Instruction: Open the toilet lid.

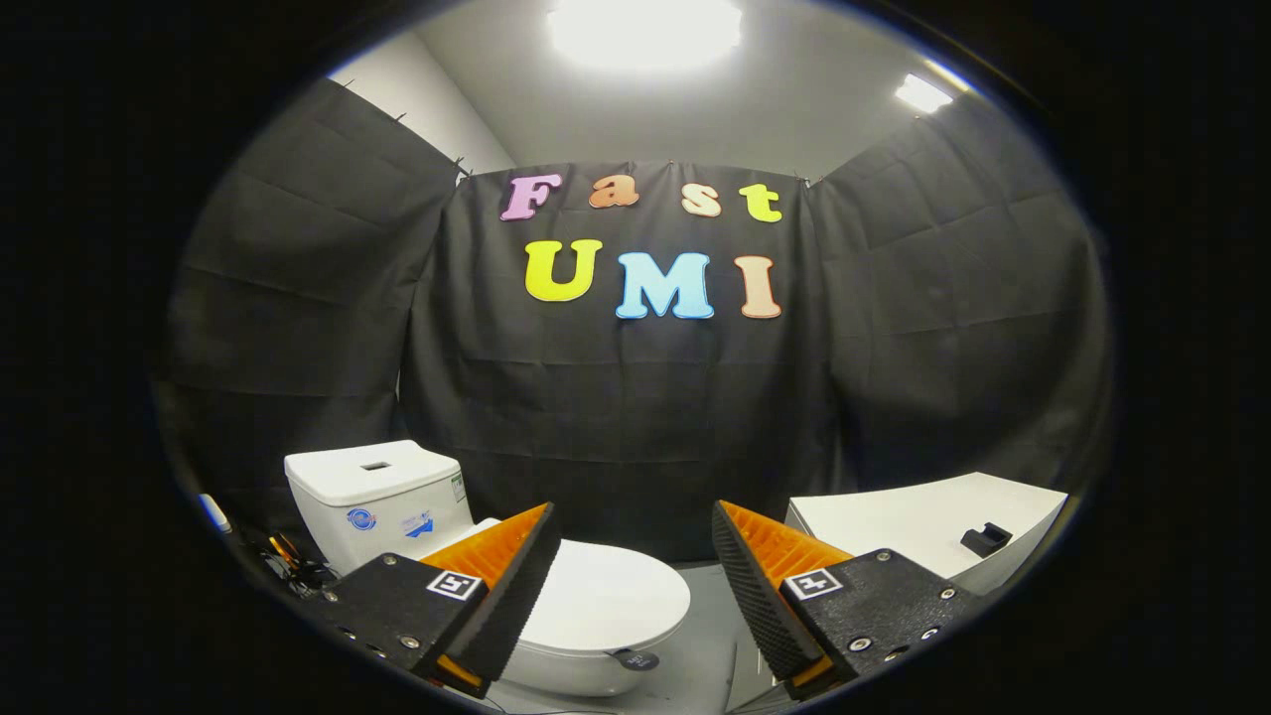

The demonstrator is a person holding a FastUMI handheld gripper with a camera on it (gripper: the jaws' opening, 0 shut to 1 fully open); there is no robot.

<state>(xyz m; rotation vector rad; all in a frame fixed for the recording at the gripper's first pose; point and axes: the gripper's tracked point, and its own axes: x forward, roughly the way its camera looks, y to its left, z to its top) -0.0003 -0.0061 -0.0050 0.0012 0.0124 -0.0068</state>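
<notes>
A white toilet stands low on the floor below and ahead of my gripper (634,541). Its lid (611,599) lies shut over the bowl, partly hidden behind the left finger (516,586). The white tank (377,497) rises behind the bowl, to the left of the fingers. The gripper is open, its fingers spread wide with nothing between them, well above and short of the lid. A small dark round tag (636,658) sits at the lid's front edge.
A white counter (923,521) with a small black bracket (985,539) on top stands to the right, beyond the right finger. Cables and small items (288,566) lie on the floor left of the tank. Grey floor (710,636) runs between toilet and counter.
</notes>
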